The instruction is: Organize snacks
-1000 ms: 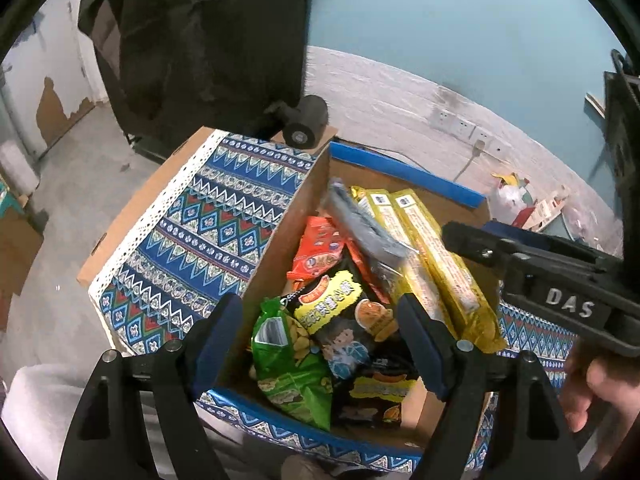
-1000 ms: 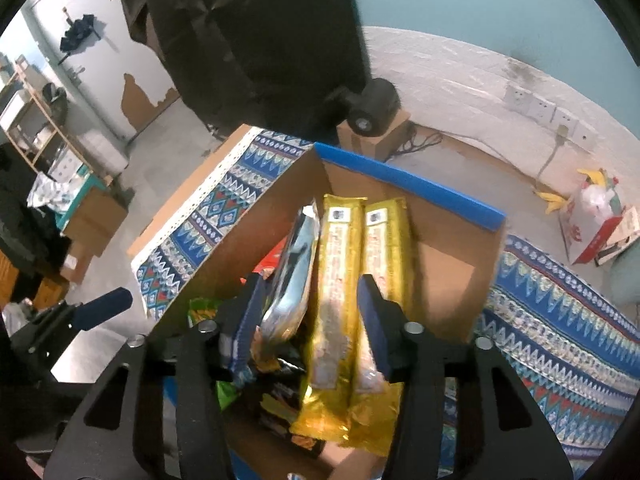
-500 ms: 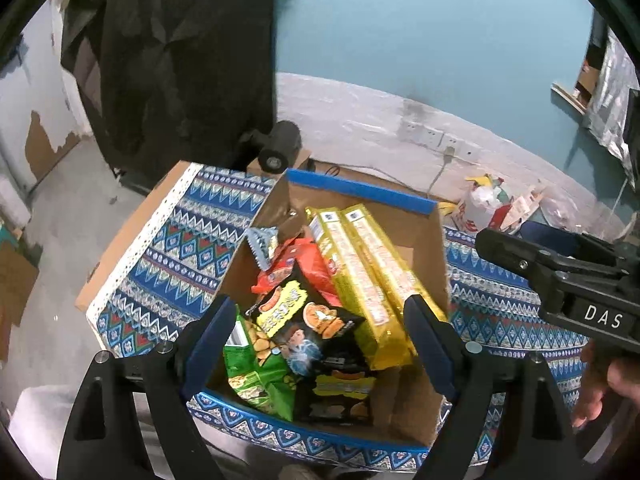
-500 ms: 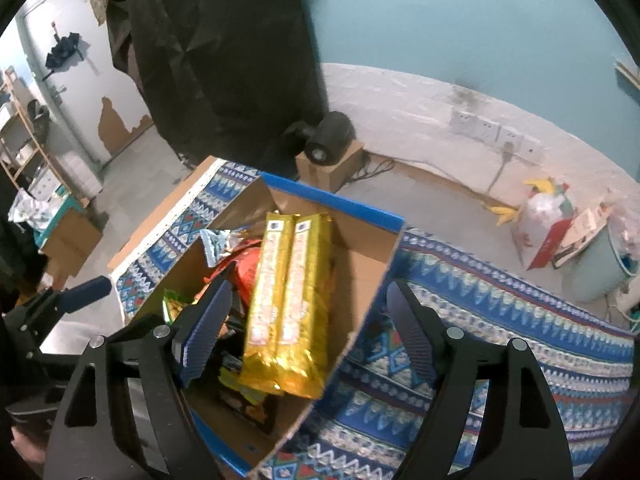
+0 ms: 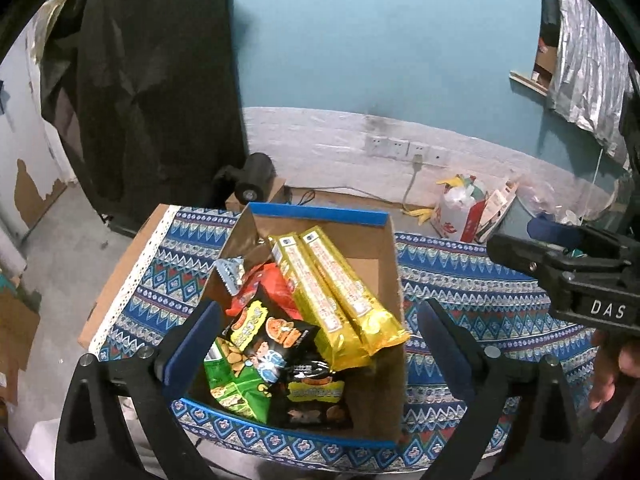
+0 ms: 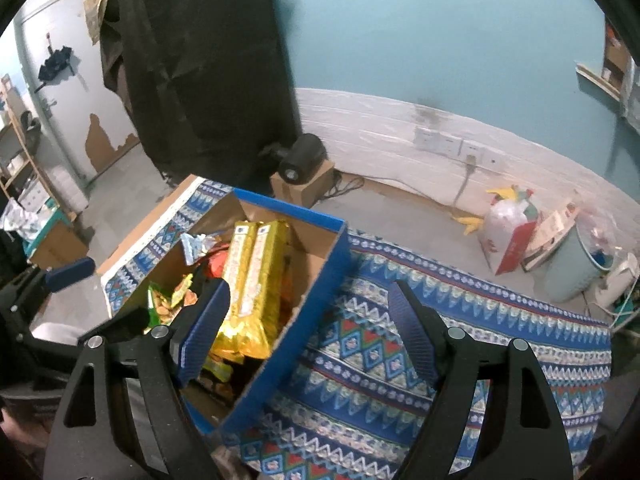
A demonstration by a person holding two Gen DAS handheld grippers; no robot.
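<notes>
Two long yellow biscuit packs point(image 5: 340, 300) lie side by side in the cardboard box point(image 5: 320, 216), slanting across its middle, straight ahead of the left hand-held gripper point(image 5: 316, 356). Below them, between that gripper's fingers, sit a black snack bag point(image 5: 272, 336), a green snack bag point(image 5: 232, 380) and a red packet point(image 5: 264, 284), with a silver wrapper point(image 5: 232, 274) poking up at the box's left wall. The left hand-held gripper's jaws are opening with nothing pinched; the right hand-held gripper point(image 6: 308, 328) is spread wide and empty, the box to its left and bare patterned tablecloth point(image 6: 400, 360) under its right finger. Judging by this, the snacks are all boxed and no loose ones show on the table, so the sorting looks nearly finished; perhaps only tidying the jumbled bags remains.
</notes>
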